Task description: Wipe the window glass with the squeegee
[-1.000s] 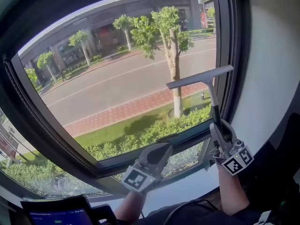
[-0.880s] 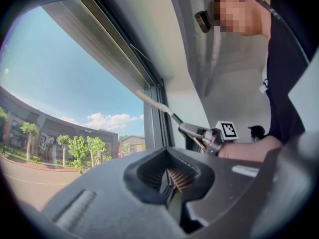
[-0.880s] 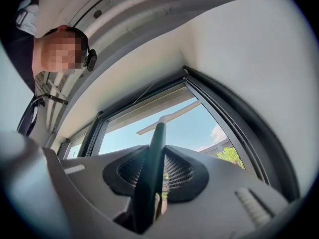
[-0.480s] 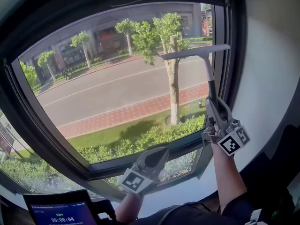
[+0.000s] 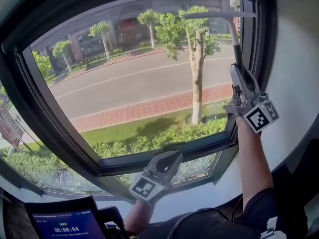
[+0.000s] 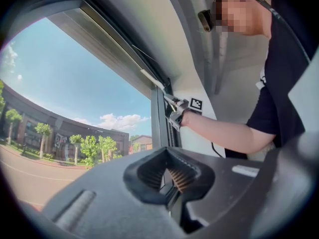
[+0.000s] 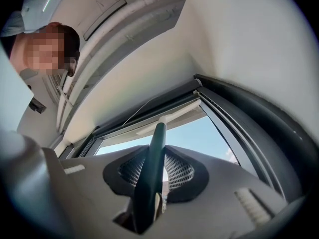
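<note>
squeegee (image 5: 237,46) at window glass (image 5: 124,83) top-right

Right claw (image 5: 238,74) holds the squeegee (image 5: 232,34) at the top of the window glass (image 5: 134,83).

- squeegee (image 5: 233,36): dark handle upright, pale blade level at the glass's top right, handle clamped in the right gripper (image 5: 237,73).
- window glass (image 5: 124,83): large, clear, dark-framed.

The long-handled squeegee (image 5: 238,49) has a smooth, dark handle with a slight sheen, seemingly plastic, and a pale matt blade bar. The clear window glass (image 5: 129,83) is glossy and smooth, set in a dark matt metal window frame (image 5: 124,164). The grey plastic left gripper (image 5: 168,162) and right gripper (image 5: 242,78) look matt, with finely ribbed pads (image 6: 182,176). The white wall (image 5: 294,54) is smooth and matt.
</note>
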A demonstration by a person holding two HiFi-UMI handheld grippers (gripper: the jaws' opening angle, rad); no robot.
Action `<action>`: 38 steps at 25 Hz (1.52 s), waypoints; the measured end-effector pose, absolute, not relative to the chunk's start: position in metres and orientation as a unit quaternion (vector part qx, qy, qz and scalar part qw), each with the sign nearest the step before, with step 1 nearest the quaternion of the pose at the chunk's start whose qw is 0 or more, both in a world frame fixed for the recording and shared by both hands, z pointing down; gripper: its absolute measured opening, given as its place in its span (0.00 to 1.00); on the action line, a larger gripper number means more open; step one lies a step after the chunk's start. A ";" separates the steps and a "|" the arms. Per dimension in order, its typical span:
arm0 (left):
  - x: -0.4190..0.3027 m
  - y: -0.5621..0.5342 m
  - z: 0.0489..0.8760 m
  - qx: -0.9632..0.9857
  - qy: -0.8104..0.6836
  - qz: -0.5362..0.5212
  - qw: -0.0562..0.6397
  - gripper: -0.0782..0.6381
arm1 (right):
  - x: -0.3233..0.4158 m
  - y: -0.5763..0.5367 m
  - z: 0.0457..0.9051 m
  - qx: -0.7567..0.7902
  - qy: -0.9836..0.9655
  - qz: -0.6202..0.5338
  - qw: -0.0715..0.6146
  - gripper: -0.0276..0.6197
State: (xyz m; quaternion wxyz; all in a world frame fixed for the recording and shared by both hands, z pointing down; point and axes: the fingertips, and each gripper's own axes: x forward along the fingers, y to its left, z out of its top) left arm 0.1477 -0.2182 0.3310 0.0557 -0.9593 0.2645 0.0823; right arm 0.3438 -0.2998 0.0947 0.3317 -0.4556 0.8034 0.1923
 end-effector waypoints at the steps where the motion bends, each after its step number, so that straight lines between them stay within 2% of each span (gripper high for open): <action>1: 0.146 -0.218 0.332 -0.958 0.269 0.081 0.053 0.12 | 0.346 -0.303 0.087 -0.454 0.803 0.194 0.334 0.20; 8: 0.128 -0.225 0.336 -0.950 0.298 0.075 0.048 0.11 | 0.353 -0.341 0.060 -0.447 0.803 0.186 0.347 0.20; 24: 0.120 -0.228 0.339 -0.944 0.318 0.069 0.045 0.12 | 0.345 -0.369 0.056 -0.426 0.811 0.168 0.364 0.20; 38: 0.120 -0.228 0.340 -0.945 0.315 0.068 0.046 0.11 | 0.348 -0.368 0.074 -0.448 0.809 0.162 0.345 0.20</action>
